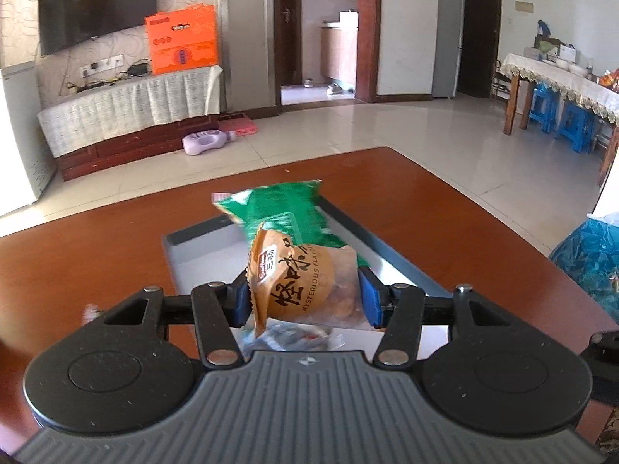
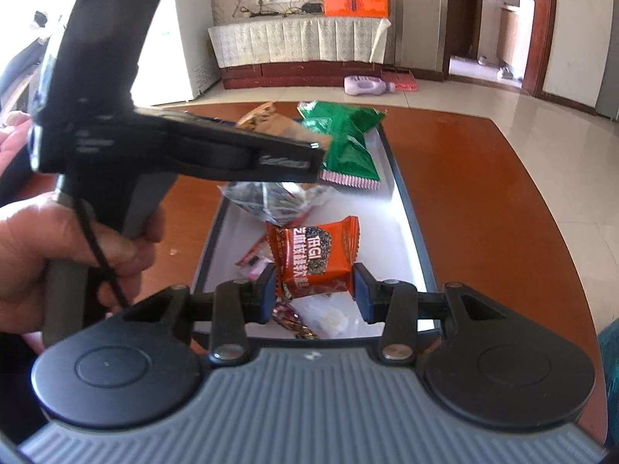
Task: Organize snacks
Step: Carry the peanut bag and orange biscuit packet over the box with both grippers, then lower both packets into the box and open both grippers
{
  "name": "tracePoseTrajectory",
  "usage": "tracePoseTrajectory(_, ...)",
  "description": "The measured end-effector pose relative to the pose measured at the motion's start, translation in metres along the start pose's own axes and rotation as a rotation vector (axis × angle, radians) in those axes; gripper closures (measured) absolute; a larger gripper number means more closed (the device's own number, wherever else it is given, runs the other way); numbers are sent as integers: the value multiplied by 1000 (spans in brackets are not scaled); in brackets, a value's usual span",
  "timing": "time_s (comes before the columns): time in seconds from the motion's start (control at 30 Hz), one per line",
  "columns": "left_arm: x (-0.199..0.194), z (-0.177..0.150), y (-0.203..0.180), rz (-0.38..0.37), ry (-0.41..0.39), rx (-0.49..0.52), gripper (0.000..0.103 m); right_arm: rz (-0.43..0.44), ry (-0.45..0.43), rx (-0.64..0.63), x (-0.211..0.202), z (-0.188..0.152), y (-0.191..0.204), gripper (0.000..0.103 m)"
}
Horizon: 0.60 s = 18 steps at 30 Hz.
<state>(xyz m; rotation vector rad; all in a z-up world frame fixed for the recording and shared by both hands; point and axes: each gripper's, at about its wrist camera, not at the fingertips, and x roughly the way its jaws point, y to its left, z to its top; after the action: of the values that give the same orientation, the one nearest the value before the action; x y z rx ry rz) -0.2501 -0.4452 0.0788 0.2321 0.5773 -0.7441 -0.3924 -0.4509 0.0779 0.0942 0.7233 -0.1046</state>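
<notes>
1. My reddish-brown wooden surface (image 1: 96,255) carries a shallow grey tray (image 2: 402,208), gathering snacks.
2. My left gripper (image 1: 303,295) pinches a tan snack packet (image 1: 305,286) above the tray for dropping.
3. My right gripper (image 2: 315,290) grips an orange foil packet (image 2: 317,257) likewise.

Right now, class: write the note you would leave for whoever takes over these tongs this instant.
Left tongs: shut on a tan snack packet, held above the tray.
Right tongs: shut on an orange-red snack packet, over the tray's near end.
Grey tray sits on the brown table.
Done: green bag lies at the tray's far end, a clear wrapped packet mid-tray, small sweets near.
Left: probably set both held packets down in the tray.
</notes>
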Motion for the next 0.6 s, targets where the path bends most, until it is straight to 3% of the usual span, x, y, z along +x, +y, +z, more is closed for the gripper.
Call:
tracePoseTrajectory(0.33, 51, 1, -16, -46, 70, 25, 43, -23, 49, -5, 21, 5, -2, 60)
tracePoseTrajectory(0.6, 57, 1, -4, -60, 91, 1, 39, -33, 64, -25, 32, 7, 3, 60)
